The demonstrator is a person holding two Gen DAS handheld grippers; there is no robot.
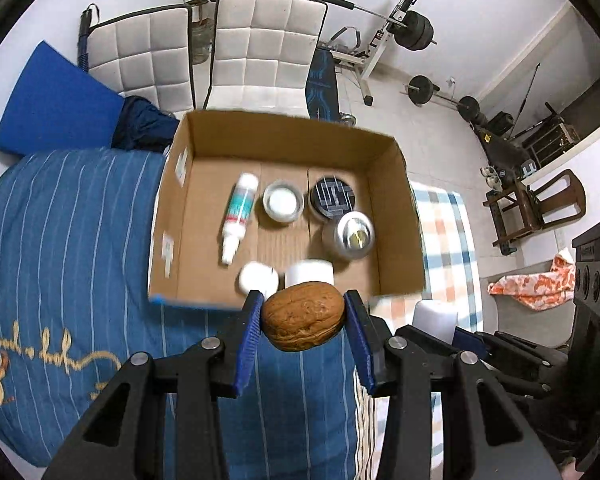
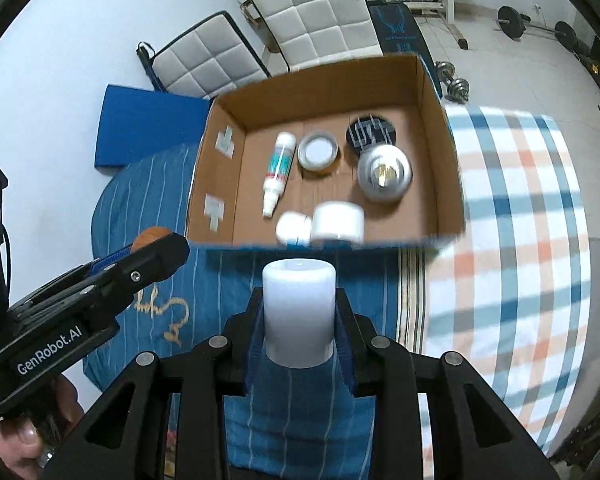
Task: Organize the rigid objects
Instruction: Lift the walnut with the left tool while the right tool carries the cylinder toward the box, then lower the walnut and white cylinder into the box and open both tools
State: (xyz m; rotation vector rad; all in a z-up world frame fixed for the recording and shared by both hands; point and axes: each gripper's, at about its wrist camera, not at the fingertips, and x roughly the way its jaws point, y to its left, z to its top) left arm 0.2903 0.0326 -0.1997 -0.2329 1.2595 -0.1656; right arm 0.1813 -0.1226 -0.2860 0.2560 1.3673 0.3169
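My left gripper (image 1: 303,314) is shut on a brown walnut (image 1: 303,316) and holds it just before the near wall of an open cardboard box (image 1: 396,184). My right gripper (image 2: 299,320) is shut on a white cylinder (image 2: 299,312), also held short of the box (image 2: 440,128). The cylinder shows at the right in the left wrist view (image 1: 434,316). In the box lie a white tube (image 1: 238,216), a shallow tin (image 1: 283,201), a dark patterned disc (image 1: 332,198), a silver round tin (image 1: 350,234) and two white pieces (image 1: 258,278).
The box sits on a bed with a blue striped cover (image 1: 68,240) and a checked blanket (image 2: 520,220). White padded chairs (image 1: 260,52), a blue mat (image 1: 56,100) and weight equipment (image 1: 412,28) stand behind. The left gripper shows in the right wrist view (image 2: 100,280).
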